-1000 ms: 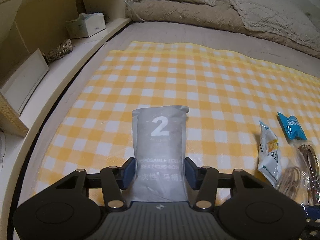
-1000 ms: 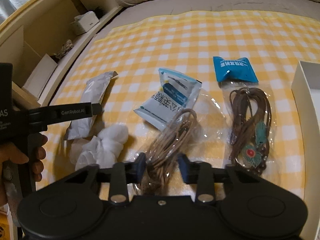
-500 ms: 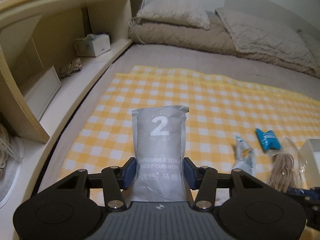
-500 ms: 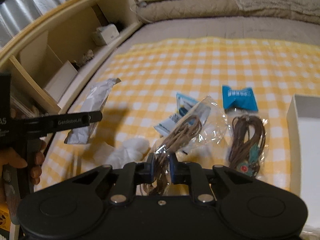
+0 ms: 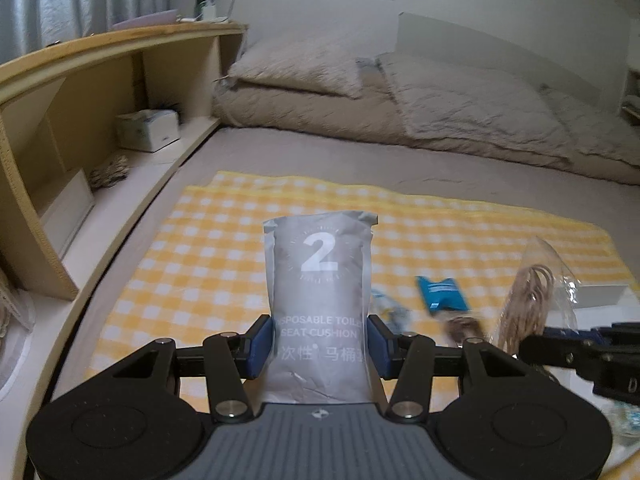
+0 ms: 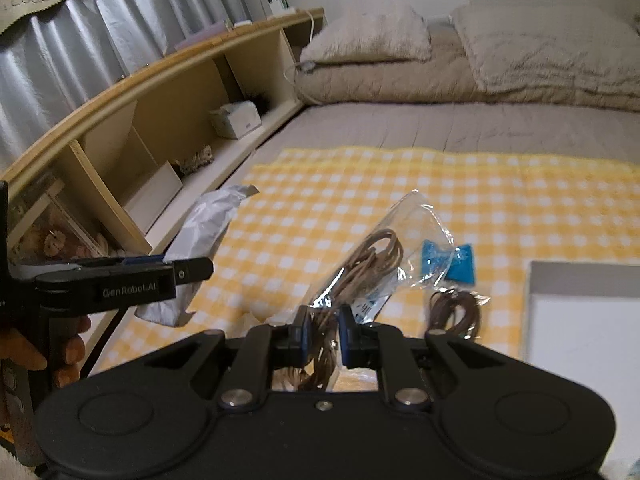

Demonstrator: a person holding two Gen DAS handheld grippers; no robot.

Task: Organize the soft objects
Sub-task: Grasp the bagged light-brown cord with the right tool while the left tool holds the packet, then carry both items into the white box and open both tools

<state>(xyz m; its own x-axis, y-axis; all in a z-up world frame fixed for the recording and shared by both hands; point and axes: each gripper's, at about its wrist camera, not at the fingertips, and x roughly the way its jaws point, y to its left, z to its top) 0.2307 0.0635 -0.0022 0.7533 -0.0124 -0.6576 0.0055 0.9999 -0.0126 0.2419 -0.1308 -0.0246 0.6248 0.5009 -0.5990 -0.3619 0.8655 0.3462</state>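
My left gripper [image 5: 320, 344] is shut on a grey toilet seat cushion packet [image 5: 320, 296] marked "2" and holds it upright above the yellow checked cloth [image 5: 224, 264]. The packet also shows in the right wrist view [image 6: 200, 248], with the left gripper [image 6: 188, 274] at the left. My right gripper [image 6: 323, 336] is shut on a clear bag of tan cord [image 6: 368, 264], lifted off the cloth. That bag shows in the left wrist view [image 5: 532, 300] too. On the cloth lie a blue-topped bag of brown cord [image 6: 452, 304] and a blue and white pouch [image 5: 388, 312].
A white box [image 6: 580, 320] stands at the right on the cloth. A wooden shelf unit [image 6: 132, 120] runs along the left, holding a tissue box [image 5: 148, 130]. Pillows and a beige duvet [image 5: 440, 108] lie at the far end of the bed.
Both grippers have risen well above the cloth with their loads. The right gripper shut on the tan cord bag and lifted it off the cloth.
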